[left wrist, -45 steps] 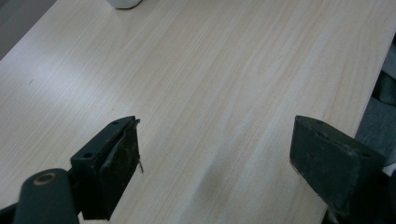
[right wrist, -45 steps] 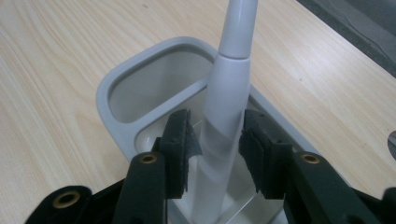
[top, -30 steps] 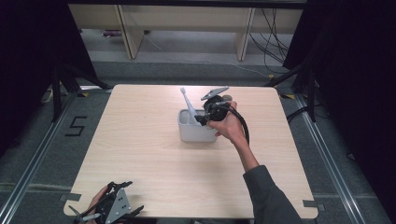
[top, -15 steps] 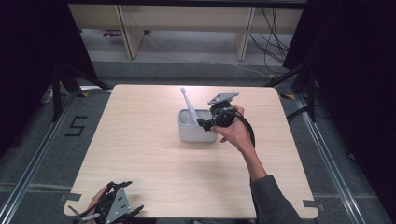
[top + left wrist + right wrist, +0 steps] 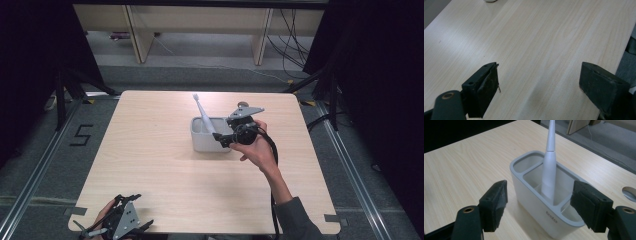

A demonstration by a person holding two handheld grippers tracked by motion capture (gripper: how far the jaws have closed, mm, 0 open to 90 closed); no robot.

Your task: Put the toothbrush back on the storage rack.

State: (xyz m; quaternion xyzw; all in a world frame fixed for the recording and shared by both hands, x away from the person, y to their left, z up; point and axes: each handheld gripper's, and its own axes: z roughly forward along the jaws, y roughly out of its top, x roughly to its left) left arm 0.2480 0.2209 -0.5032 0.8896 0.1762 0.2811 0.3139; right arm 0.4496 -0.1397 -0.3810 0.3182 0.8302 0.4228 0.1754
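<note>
A white holder (image 5: 201, 142) (image 5: 531, 203) with several compartments stands at the table's middle. A white electric toothbrush (image 5: 202, 114) (image 5: 549, 167) stands in its middle compartment, leaning back left. My right gripper (image 5: 223, 139) (image 5: 541, 192) hovers just right of the holder, pointing at it. Its jaws have just been opening and stand open, with nothing gripped between them. My left gripper (image 5: 131, 212) (image 5: 540, 75) rests open at the table's front left edge, over bare wood.
A light wooden table (image 5: 160, 175) carries the holder. A round metal grommet (image 5: 630, 193) sits in the tabletop behind the holder. Shelving legs (image 5: 260, 37) and cables (image 5: 295, 30) lie on the floor beyond the far edge.
My right gripper has let go of the toothbrush, opened wider and drawn back to the right of the holder. The toothbrush stays standing in the holder. The left gripper has not moved.
</note>
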